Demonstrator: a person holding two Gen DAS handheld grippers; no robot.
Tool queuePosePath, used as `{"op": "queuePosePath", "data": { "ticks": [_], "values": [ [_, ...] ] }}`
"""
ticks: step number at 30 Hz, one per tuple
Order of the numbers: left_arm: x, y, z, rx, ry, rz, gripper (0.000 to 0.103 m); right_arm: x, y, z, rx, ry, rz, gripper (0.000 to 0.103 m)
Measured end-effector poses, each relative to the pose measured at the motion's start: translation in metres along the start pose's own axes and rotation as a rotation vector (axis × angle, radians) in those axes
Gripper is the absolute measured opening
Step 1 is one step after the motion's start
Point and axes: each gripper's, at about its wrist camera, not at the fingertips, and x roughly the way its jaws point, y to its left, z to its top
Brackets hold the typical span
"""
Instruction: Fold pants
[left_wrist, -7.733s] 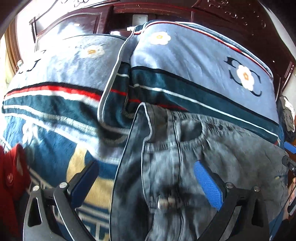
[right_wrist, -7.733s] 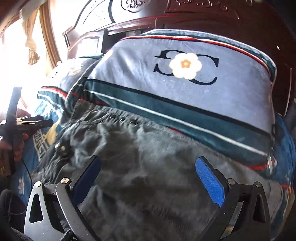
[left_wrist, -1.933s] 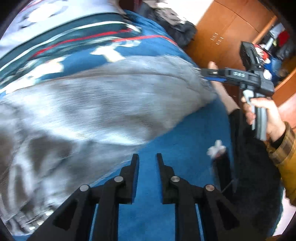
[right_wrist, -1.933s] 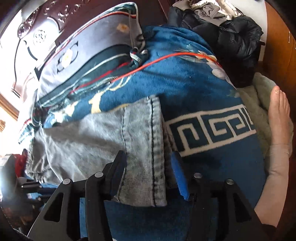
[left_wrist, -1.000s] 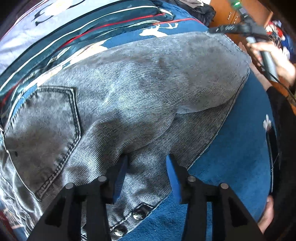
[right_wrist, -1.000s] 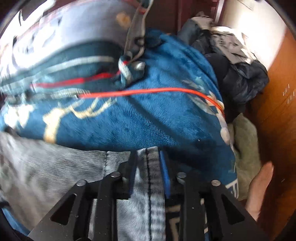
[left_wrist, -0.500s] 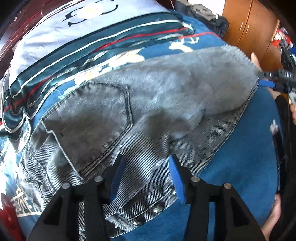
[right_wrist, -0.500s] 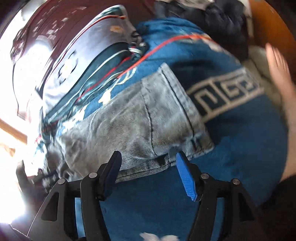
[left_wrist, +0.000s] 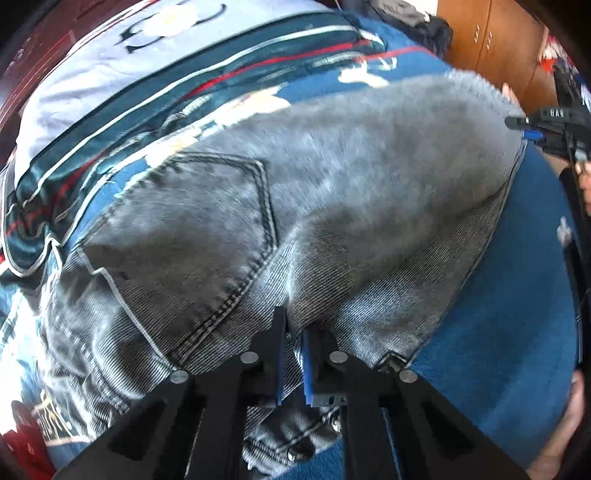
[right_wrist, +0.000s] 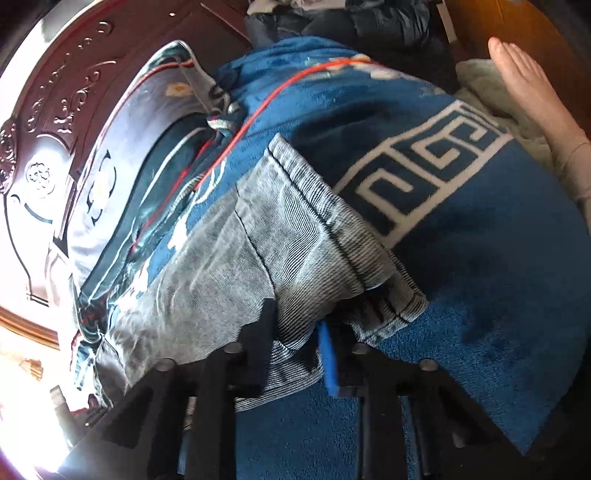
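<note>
Between the left gripper's (left_wrist: 293, 332) blue pads: denim pinched tight near the fly buttons, where half a second before stood only open jaws. Same at the right gripper (right_wrist: 299, 325), jaws closing on the leg hems. Grey pants (left_wrist: 295, 184) lay doubled lengthwise across the blue blanket (left_wrist: 498, 332), below the pillow (left_wrist: 110, 74). Both ends gripped; probably ready for the crosswise fold.

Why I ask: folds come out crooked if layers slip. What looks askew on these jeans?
At the hem end of the jeans, the two leg cuffs don't line up: one hem sticks out past the other, near the right gripper.
</note>
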Motion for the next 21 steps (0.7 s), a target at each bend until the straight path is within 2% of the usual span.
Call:
{"op": "queuePosePath", "data": {
  "ticks": [4, 8, 13, 15, 17, 18, 20, 21],
  "values": [
    [-0.023, -0.006, -0.01, 0.019, -0.035, -0.022, 0.007, -0.024, 0.018, 0.002, -0.092, -0.092, -0.001, 0.014],
    [-0.045, 0.004, -0.007, -0.012, -0.057, -0.073, 0.007, -0.044, 0.029, 0.004, -0.134, -0.143, 0.0, 0.014],
    [-0.033, -0.006, -0.015, -0.003, 0.01, -0.086, 0.008, -0.019, 0.013, -0.003, -0.134, -0.063, -0.116, 0.014],
    [-0.026, -0.008, -0.017, -0.005, 0.007, -0.06, 0.01, 0.0, 0.007, -0.009, -0.16, -0.015, -0.181, 0.014],
    [-0.028, -0.003, -0.016, -0.056, -0.01, -0.076, 0.01, 0.006, 0.002, -0.009, -0.159, -0.001, -0.188, 0.015],
    [-0.032, 0.001, -0.015, -0.082, -0.017, -0.09, 0.013, 0.004, 0.004, -0.009, -0.168, -0.004, -0.191, 0.016],
    [-0.046, 0.009, -0.016, -0.13, -0.045, -0.104, 0.02, -0.003, 0.009, -0.011, -0.19, -0.019, -0.199, 0.028],
    [-0.056, 0.015, -0.019, -0.155, -0.065, -0.104, 0.031, -0.01, 0.014, -0.013, -0.213, -0.034, -0.203, 0.029]
  ]
}}
